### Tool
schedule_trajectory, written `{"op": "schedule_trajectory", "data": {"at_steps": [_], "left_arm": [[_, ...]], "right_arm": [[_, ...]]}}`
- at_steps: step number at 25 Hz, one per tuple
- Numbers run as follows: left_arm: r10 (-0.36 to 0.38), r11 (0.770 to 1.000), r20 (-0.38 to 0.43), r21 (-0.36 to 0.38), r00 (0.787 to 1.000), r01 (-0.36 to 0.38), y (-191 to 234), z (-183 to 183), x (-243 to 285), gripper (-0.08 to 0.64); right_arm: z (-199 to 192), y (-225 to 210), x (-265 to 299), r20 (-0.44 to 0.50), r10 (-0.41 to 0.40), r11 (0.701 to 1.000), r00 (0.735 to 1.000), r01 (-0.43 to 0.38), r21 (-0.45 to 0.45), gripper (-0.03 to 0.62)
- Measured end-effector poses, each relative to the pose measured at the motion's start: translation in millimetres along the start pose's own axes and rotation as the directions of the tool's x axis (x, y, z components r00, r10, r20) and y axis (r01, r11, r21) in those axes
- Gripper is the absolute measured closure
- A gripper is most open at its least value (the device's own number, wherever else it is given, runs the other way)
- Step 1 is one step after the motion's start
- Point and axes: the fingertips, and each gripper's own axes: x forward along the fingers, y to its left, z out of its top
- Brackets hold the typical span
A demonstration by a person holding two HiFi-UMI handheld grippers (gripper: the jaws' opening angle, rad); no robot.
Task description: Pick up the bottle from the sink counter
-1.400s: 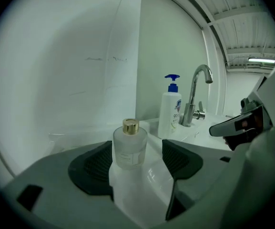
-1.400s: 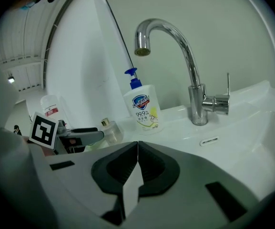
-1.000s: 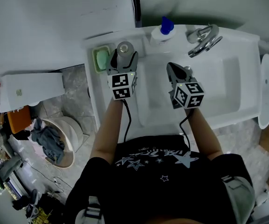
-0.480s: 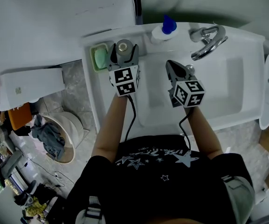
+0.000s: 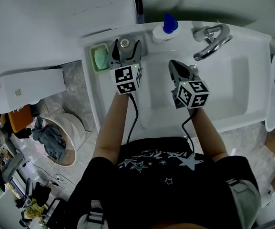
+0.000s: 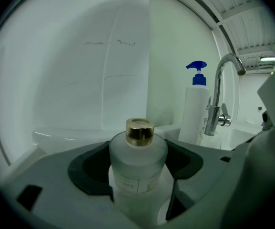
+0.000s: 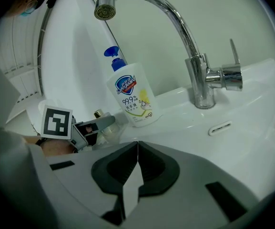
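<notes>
A frosted glass bottle with a gold cap stands on the white sink counter, at its back left corner. In the left gripper view the bottle rises upright between the two dark pads. My left gripper is open, one jaw on each side of the bottle, close against it. My right gripper hangs shut over the sink basin with nothing in it; its closed jaws point at the counter's back. From there the left gripper and the bottle's gold cap show at the left.
A white soap dispenser with a blue pump stands just right of the bottle, and a chrome faucet beyond it. A green soap dish lies left of the bottle. The wall rises directly behind the counter.
My left gripper has moved forward toward the wall, so the bottle now stands between its jaws instead of ahead of them. The right gripper has hardly moved.
</notes>
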Motion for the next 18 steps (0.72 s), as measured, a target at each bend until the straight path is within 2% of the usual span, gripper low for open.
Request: {"op": "schedule_trajectory", "data": {"at_steps": [11, 18], "left_arm": [[-0.03, 0.999, -0.03, 0.016, 0.999, 0.03, -1, -1, -3, 0.242], [-0.051, 0.999, 0.017, -0.019, 0.999, 0.051, -6, 14, -13, 0.242]], "right_arm": [[0, -6, -5, 0.0, -0.013, 1.0, 1.0, 0.013, 0.002, 0.586], [4, -8, -6, 0.011, -0.021, 1.0, 1.0, 0.021, 0.0, 0.586]]}}
